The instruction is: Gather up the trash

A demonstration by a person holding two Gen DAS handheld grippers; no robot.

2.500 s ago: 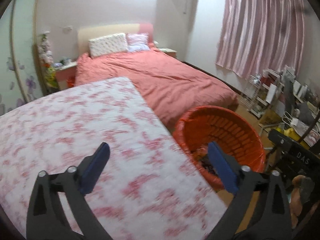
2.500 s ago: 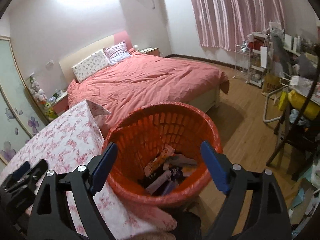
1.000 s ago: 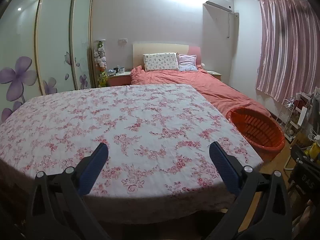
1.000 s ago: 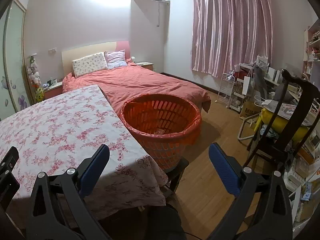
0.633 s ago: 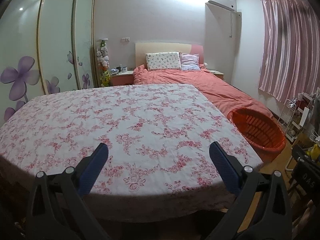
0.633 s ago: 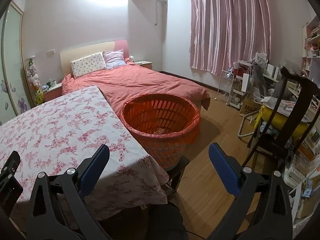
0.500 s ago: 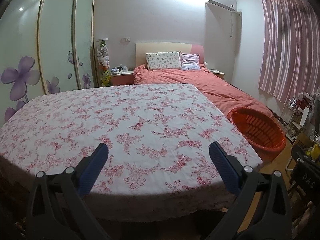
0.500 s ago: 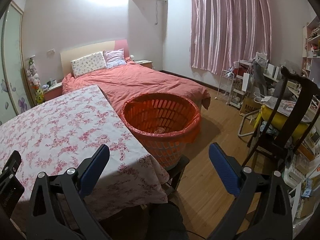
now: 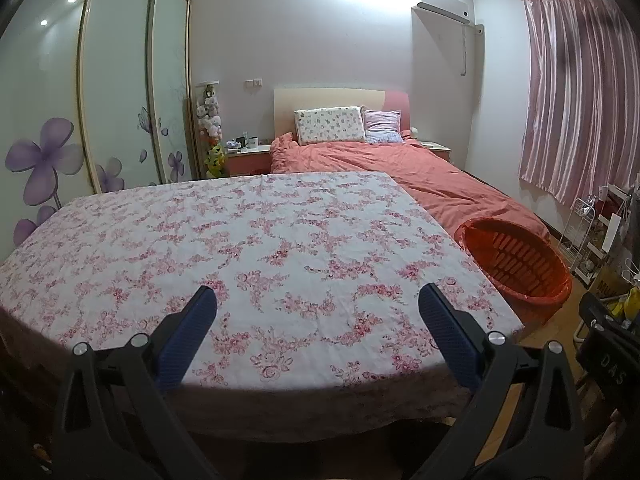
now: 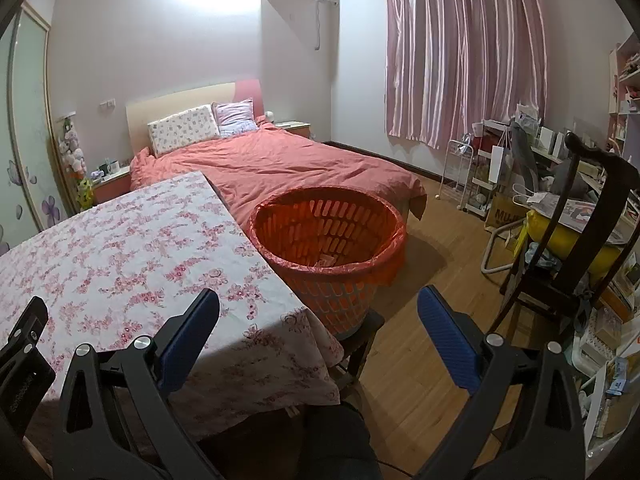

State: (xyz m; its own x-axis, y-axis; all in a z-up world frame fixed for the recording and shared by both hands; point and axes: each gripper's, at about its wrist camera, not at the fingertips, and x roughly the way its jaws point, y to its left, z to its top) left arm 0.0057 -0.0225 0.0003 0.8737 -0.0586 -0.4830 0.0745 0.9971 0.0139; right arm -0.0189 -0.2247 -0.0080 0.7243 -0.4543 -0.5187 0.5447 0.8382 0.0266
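An orange slotted trash basket [image 10: 326, 232] with a red liner stands at the right end of the table with the pink floral cloth [image 10: 120, 240]; a scrap of trash shows at its bottom. It also shows in the left wrist view [image 9: 516, 260]. My left gripper [image 9: 318, 316] is open and empty, held over the near edge of the table [image 9: 260, 248]. My right gripper [image 10: 318, 316] is open and empty, held back from the table's right corner, short of the basket. No trash shows on the cloth.
A bed with a salmon cover [image 10: 288, 160] lies behind the table. A dark wooden chair [image 10: 576, 248] and cluttered shelves [image 10: 488, 172] stand at the right. Sliding wardrobe doors with purple flowers [image 9: 100, 100] line the left wall. Wooden floor [image 10: 432, 280] lies right of the basket.
Both grippers have pulled back from the basket and table and now hold almost still. The view widened from the basket's inside to the whole room. Both stayed open.
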